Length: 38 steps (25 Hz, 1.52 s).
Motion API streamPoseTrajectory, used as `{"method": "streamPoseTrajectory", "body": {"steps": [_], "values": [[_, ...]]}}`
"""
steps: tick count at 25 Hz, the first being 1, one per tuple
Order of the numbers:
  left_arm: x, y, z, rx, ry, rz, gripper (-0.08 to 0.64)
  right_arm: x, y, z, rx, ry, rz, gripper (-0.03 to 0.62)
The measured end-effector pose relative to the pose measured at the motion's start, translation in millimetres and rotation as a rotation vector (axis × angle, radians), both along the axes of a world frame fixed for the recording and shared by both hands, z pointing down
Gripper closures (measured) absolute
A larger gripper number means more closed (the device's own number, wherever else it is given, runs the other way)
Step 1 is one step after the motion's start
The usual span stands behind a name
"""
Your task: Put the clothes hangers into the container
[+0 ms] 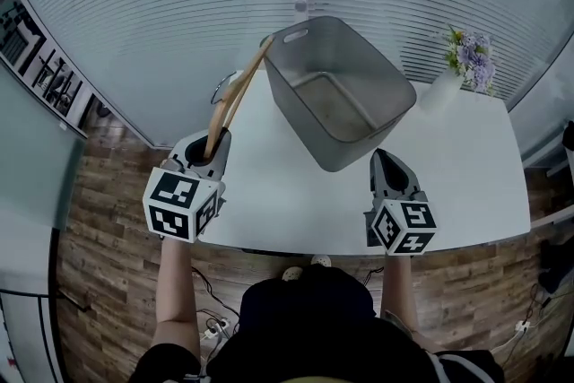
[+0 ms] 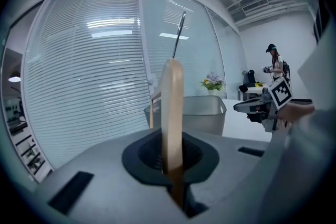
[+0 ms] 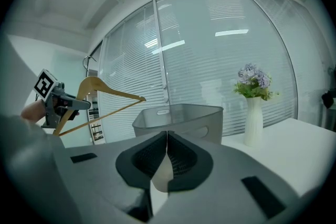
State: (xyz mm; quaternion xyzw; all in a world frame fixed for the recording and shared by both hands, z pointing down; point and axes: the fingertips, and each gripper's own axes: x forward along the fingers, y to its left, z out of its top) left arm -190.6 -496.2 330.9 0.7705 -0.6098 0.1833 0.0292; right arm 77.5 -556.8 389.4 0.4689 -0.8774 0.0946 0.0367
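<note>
My left gripper (image 1: 212, 148) is shut on a wooden clothes hanger (image 1: 235, 94) at the table's left edge; the hanger slants up toward the left rim of the grey container (image 1: 339, 90). Seen edge-on in the left gripper view, the hanger (image 2: 171, 113) rises between the pads with its metal hook (image 2: 179, 34) above. The right gripper view shows the same hanger (image 3: 97, 93) to the left of the container (image 3: 178, 119). My right gripper (image 1: 387, 164) is shut with nothing in it, in front of the container's near right corner; the container looks empty.
A white vase with purple flowers (image 1: 466, 63) stands at the table's far right, also visible as the vase (image 3: 254, 113) in the right gripper view. The white table (image 1: 466, 166) borders a glass wall with blinds. Wooden floor lies around. A person (image 2: 275, 65) stands far off.
</note>
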Motion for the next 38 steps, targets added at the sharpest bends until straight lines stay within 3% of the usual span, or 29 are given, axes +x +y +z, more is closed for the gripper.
{"method": "streamPoseTrajectory", "body": {"steps": [8,16,30,38], "values": [[20.3,-28.5,-15.2,-0.095,-0.149,0.118,0.551,-2.3,1.3,-5.6,0.004,-0.025,-0.037,0.565],[33.3,-63.0,-9.7,-0.186,-0.213,0.205,0.551,0.6,-0.9,-3.1,-0.012,-0.034,-0.05,0.565],[65.7,-109.9,-5.9,-0.337,-0.444,0.396,0.551,15.7,-14.1,4.4,-0.032,-0.05,-0.031,0.565],[83.2,-140.8,14.7,-0.424,-0.559,0.458,0.551,23.5,-28.7,9.7,-0.045,-0.055,-0.008,0.565]]}}
